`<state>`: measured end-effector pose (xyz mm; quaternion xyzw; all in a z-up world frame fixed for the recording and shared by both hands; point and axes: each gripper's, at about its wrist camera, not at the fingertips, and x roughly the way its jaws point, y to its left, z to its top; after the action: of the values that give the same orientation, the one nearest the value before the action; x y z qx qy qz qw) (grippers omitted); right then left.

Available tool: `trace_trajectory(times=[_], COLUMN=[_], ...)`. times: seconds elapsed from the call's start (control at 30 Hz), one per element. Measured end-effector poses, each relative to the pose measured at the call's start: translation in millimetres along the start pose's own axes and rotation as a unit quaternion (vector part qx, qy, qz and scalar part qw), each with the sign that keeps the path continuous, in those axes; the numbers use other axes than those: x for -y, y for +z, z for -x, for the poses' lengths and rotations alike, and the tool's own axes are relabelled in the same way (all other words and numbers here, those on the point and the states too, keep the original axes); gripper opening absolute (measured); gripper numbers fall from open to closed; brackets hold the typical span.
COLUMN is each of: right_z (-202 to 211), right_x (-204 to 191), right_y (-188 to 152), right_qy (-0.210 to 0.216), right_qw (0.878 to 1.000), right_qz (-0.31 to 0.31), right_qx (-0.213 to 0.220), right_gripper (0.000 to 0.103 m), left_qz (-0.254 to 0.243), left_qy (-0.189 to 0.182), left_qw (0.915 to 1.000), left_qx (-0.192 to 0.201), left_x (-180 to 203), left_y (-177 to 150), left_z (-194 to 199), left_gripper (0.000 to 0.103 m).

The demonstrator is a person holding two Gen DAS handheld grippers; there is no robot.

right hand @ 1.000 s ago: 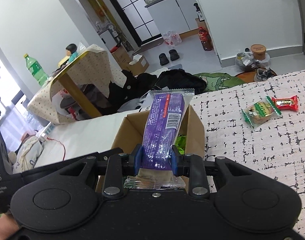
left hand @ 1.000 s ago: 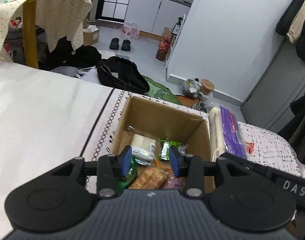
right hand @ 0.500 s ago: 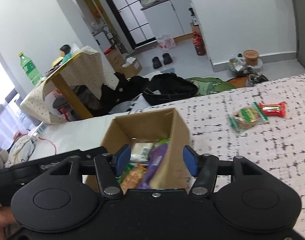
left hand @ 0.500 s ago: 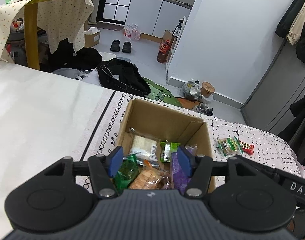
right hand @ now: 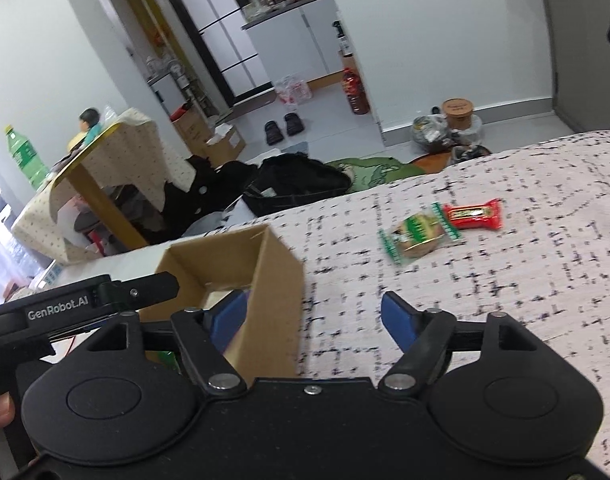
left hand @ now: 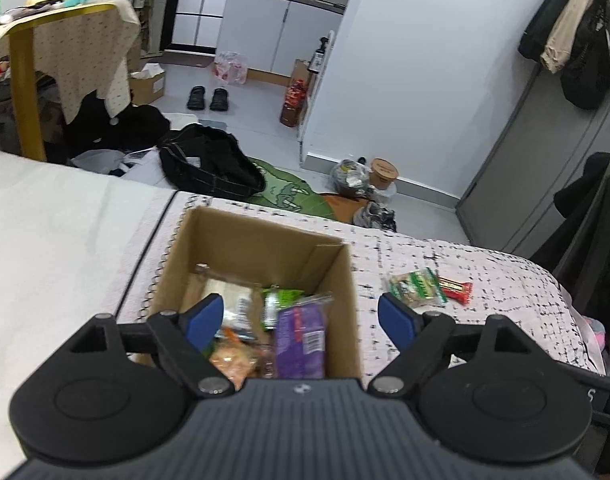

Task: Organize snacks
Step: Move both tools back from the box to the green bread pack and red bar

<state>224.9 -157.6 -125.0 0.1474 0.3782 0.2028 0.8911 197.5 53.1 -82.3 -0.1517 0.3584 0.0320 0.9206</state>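
Observation:
An open cardboard box point(left hand: 265, 236) stands on the bed and holds several snacks, with a purple packet point(left hand: 301, 336) on top at its right side. My left gripper point(left hand: 301, 316) is open and empty above the box's near edge. My right gripper point(right hand: 315, 314) is open and empty, just right of the box point(right hand: 273, 280). A green-wrapped snack point(right hand: 419, 234) and a red bar point(right hand: 473, 216) lie on the patterned cover to the right. They also show in the left wrist view: the green one point(left hand: 417, 288), the red one point(left hand: 455, 290).
The bed has a white sheet point(left hand: 57, 240) at left and a black-and-white patterned cover point(right hand: 505, 280) at right. Beyond the bed's far edge lie a black bag point(left hand: 209, 168) and floor clutter. The left gripper's body point(right hand: 77, 304) sits left of the box.
My right gripper let go of the purple packet, which dropped into the box, then swung right. Both grippers opened wide. The left gripper pulled back a little.

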Motion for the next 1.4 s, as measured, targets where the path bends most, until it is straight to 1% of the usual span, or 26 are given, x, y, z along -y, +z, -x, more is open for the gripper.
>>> trace_trajectory(times=[0.37, 0.53, 0.7, 0.9, 1.27, 1.4], right_z=[8, 9, 6, 2, -14, -23], right_x=[35, 50, 65, 80, 103, 111], right_y=[10, 14, 17, 24, 42, 48], right_qy=[-0.012, -0.011, -0.012, -0.014, -0.021, -0.022], right_qw=[1.000, 1.000, 0.999, 0.999, 1.000, 1.000], right_qz=[-0.019, -0.024, -0.030, -0.032, -0.015, -0.011], right_qx=[0.016, 0.017, 0.012, 0.007, -0.001, -0.007], right_gripper=[0.075, 0.064, 0.058, 0.050, 0.044, 0.041], left_qz=[-0.025, -0.033, -0.044, -0.051, -0.047, -0.043], left_qy=[-0.033, -0.043, -0.053, -0.057, -0.053, -0.044], left_qw=[0.9992, 0.9985, 0.9976, 0.9970, 0.9972, 0.9977], left_qx=[0.004, 0.004, 0.000, -0.009, -0.024, -0.029], left_x=[43, 60, 76, 93, 111, 118], left_y=[8, 10, 11, 11, 10, 8], left_z=[-14, -23, -31, -48, -82, -97], left_gripper=[0.084, 0.084, 0.084, 0.084, 0.083, 0.083])
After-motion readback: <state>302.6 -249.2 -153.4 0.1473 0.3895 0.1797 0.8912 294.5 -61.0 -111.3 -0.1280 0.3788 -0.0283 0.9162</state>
